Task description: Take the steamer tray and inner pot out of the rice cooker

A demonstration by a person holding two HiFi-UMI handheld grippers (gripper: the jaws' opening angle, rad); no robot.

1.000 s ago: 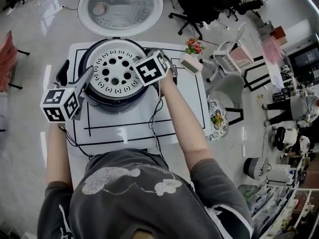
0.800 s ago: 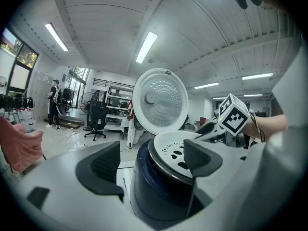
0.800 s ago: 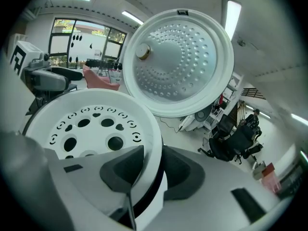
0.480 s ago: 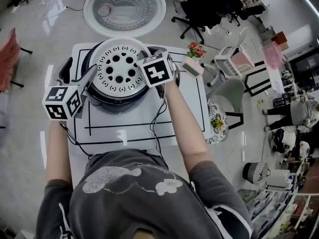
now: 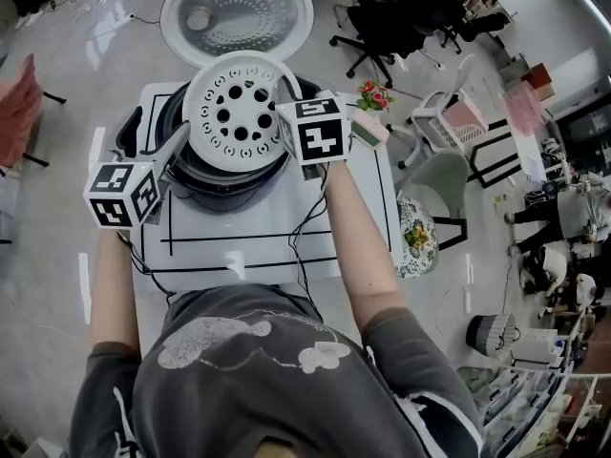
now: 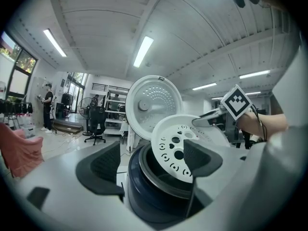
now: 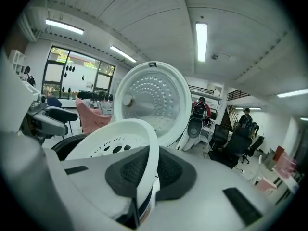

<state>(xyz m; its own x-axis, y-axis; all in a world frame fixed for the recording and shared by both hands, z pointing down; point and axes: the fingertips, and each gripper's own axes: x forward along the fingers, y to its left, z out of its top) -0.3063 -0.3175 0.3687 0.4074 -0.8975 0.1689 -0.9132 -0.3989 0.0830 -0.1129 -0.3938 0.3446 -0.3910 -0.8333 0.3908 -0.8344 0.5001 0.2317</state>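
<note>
The white perforated steamer tray [image 5: 234, 113] hangs tilted above the dark rice cooker [image 5: 229, 187]. My right gripper [image 5: 284, 95] is on the tray's right rim, its jaws closing with the pads pressed on both sides of that rim [image 7: 144, 143]. In the left gripper view the tray [image 6: 179, 146] stands slanted over the inner pot [image 6: 159, 177], which sits inside the cooker. My left gripper [image 5: 174, 149] is open at the cooker's left side, and its jaws [image 6: 149, 162] stand wide apart with nothing pinched.
The cooker's round lid [image 5: 237, 12] stands open behind it. The cooker rests on a white table [image 5: 363, 208] with black lines. A small flower pot [image 5: 372, 92] and a pink-green box [image 5: 368, 127] sit at the table's right. Chairs [image 5: 434, 175] stand to the right.
The right gripper has closed on the tray's rim and raised it; the tray has come up out of the cooker and tilted. The left gripper has stayed put.
</note>
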